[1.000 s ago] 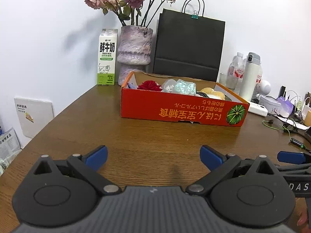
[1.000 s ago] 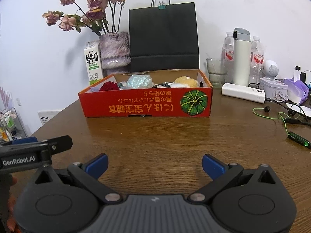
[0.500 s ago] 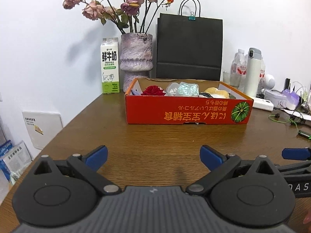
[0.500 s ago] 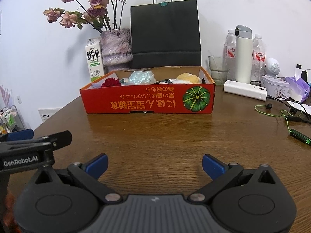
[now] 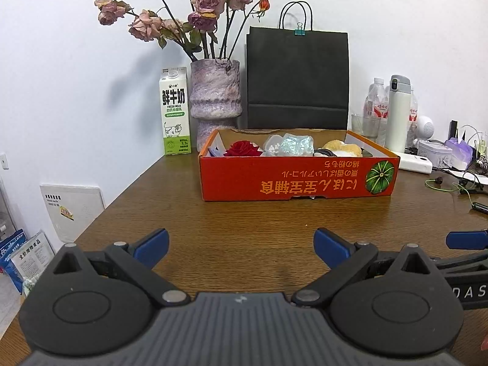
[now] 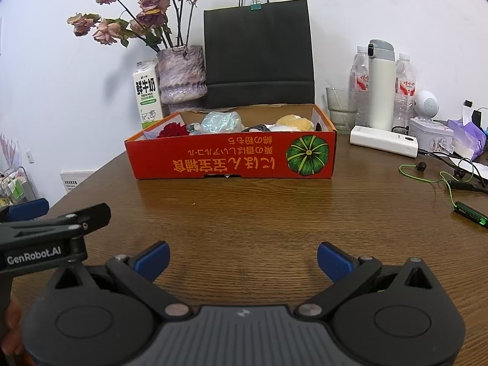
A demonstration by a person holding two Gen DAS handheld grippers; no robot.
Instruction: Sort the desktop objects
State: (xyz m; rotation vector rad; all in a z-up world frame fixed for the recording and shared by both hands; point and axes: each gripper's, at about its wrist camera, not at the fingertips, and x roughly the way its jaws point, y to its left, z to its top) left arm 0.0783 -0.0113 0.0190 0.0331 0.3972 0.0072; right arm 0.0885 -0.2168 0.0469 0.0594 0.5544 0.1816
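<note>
Left hand-held gripper (image 5: 241, 245) and right hand-held gripper (image 6: 243, 259) both wide open, empty, above desk (image 6: 259, 213). Red box (image 6: 231, 160) ahead, full.

Milk carton (image 5: 174, 112): "FRESH MILK", "3.3". Left gripper (image 6: 33, 251) body: "GenRobot.AI". Red box (image 5: 299, 178): inverted Japanese lettering.

1. Even, bright indoor light is filling both views.
2. The flowers (image 5: 195, 21) are casting a soft grey shadow on the wall (image 5: 76, 61) to their left.
3. Fisheye bending is curving the edges, and the corners are darkening.
4. Everything is staying sharp.
</note>
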